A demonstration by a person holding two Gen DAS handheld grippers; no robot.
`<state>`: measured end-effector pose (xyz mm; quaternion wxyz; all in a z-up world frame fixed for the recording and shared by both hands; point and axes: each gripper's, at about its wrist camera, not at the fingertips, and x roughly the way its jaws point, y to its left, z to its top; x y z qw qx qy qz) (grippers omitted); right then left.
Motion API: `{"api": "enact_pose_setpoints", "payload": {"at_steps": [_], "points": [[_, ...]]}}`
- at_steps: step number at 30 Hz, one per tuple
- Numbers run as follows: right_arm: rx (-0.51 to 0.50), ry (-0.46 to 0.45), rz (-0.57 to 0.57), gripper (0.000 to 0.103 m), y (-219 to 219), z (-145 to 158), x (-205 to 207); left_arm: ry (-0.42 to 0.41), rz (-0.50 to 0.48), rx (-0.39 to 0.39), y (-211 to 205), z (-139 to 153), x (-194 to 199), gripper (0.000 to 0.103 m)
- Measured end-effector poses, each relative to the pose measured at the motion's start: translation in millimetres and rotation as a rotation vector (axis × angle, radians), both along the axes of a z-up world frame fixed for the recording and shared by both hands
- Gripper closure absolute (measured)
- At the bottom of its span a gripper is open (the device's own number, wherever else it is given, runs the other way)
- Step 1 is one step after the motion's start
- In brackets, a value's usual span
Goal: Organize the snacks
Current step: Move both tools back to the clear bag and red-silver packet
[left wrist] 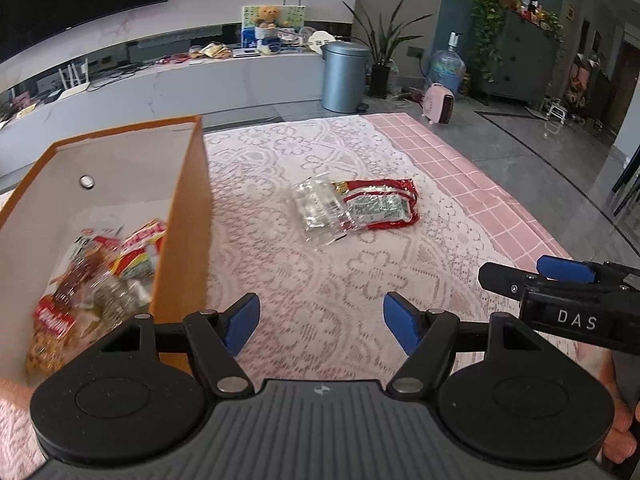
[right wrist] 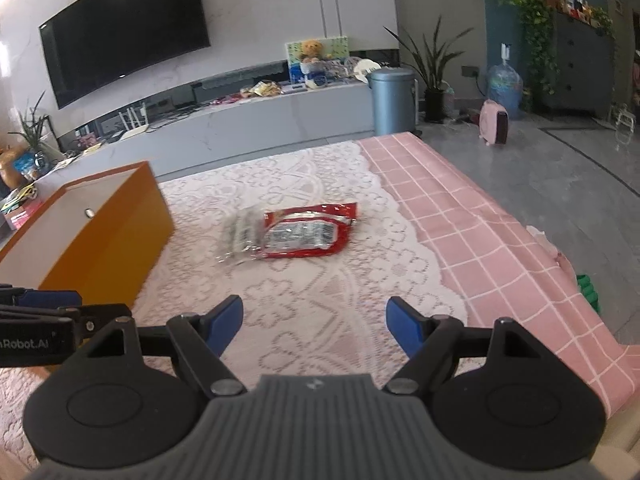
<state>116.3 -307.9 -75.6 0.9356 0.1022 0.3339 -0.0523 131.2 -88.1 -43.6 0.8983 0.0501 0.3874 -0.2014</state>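
The left gripper (left wrist: 321,326) and right gripper (right wrist: 314,326) were both spread wide and empty, hovering low over the lace tablecloth (right wrist: 320,280). 2 snack packets remained ahead at mid-table: a red packet (right wrist: 310,236) overlapping a clear packet (right wrist: 240,236). The orange box (left wrist: 192,208), far left, held several snacks (left wrist: 92,276). Nothing obstructed the approach.

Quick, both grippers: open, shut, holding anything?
Left gripper: open, empty.
Right gripper: open, empty.
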Motion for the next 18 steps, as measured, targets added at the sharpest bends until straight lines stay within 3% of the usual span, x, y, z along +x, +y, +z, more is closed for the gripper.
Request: {"api": "enact_pose_setpoints", "payload": {"at_steps": [12,18], "points": [[0.016,0.067,-0.022,0.027,-24,-10,63,0.017,-0.027,0.012,-25,-10,49,0.02],[0.023,0.055,-0.023,0.027,-36,-27,93,0.048,-0.035,0.031,-33,-22,76,0.02]]}}
